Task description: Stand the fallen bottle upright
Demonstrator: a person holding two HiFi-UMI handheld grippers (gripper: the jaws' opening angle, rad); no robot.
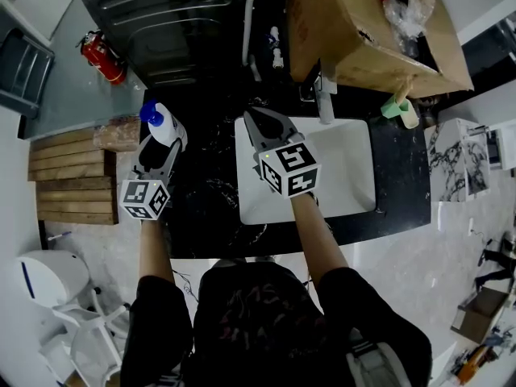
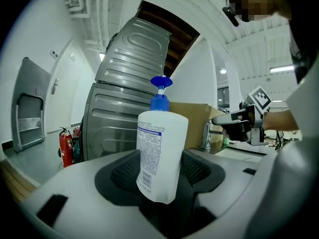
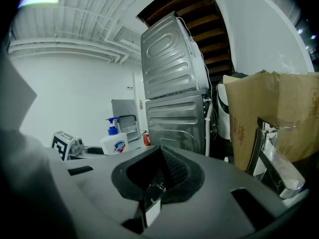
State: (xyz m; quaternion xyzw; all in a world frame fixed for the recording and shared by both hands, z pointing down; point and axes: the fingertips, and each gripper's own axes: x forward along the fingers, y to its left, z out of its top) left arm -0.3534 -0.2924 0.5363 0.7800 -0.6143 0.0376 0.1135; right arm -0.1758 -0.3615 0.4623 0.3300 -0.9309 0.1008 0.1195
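Note:
A white pump bottle [image 1: 167,130] with a blue cap stands upright over the left end of the black counter [image 1: 205,212]. My left gripper [image 1: 161,142] is shut on its body, one pad on each side. In the left gripper view the bottle [image 2: 160,153] fills the gap between the jaws, label facing the camera. The right gripper view shows the same bottle [image 3: 114,144] far off to the left, pump on top. My right gripper [image 1: 263,121] hovers over the left rim of the white sink [image 1: 351,164], shut with nothing in it.
A faucet [image 1: 325,99] rises behind the sink, under a big cardboard box [image 1: 363,31]. A grey metal machine [image 1: 173,22] stands behind the counter. To the left are a red fire extinguisher [image 1: 101,56] and a wooden pallet [image 1: 68,176].

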